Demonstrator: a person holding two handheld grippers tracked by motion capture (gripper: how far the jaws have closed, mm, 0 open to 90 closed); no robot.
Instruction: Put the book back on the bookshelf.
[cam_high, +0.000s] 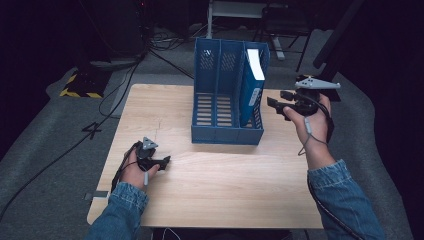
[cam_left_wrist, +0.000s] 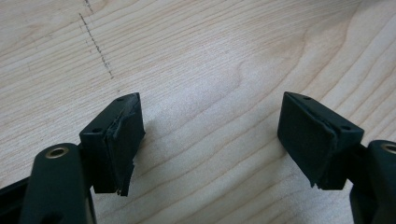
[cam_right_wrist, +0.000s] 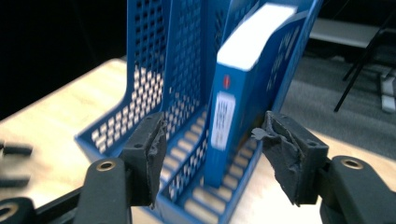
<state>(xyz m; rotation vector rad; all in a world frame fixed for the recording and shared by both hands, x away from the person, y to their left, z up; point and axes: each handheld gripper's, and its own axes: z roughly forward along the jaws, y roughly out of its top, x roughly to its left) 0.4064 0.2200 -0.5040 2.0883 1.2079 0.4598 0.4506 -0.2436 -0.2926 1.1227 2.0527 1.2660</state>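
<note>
Lower left of the high view, the left gripper (cam_high: 161, 162) sits low over the pale wooden table (cam_high: 225, 185), jaws spread wide with nothing between them, well away from the action. Centre frame stands the blue perforated plastic three-slot file rack (cam_high: 227, 92), and in its rightmost slot a blue book with a white page edge and white spine label (cam_high: 252, 85) stands upright, long axis vertical. The right gripper (cam_high: 276, 106), just right of the rack, is nearer. Its jaws are parted and empty; the book lies straight ahead between them.
</note>
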